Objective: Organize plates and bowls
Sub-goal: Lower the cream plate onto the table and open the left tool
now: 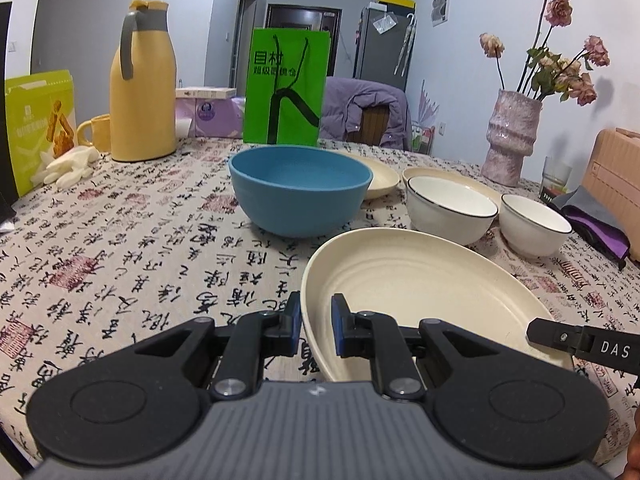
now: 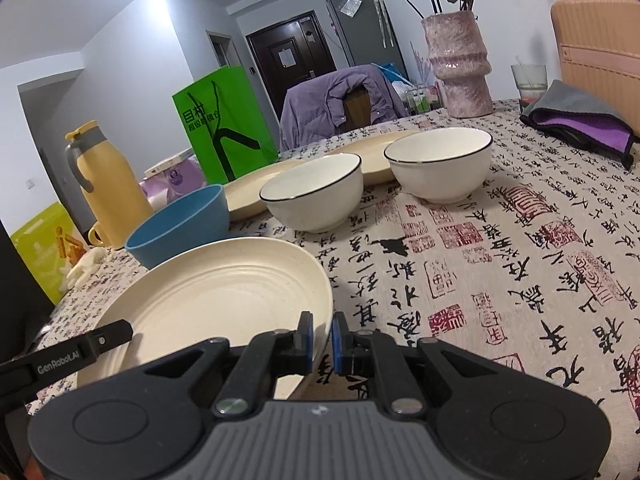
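While both grippers' fingers (image 1: 297,320) (image 2: 307,334) pinch opposite rims, the cream plate (image 1: 420,284) tilts, face up.

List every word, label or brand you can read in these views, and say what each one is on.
"DAS": white letters on the right gripper, seen in the left wrist view.
"GenRobot.AI": white letters on the left gripper, seen in the right wrist view.
"目村": large characters on the green bag; the smaller line under them is too blurred to read.
Tablecloth: calligraphy and red seals, upside down, not reliably readable.
Yellow-green box and purple box: print too small.
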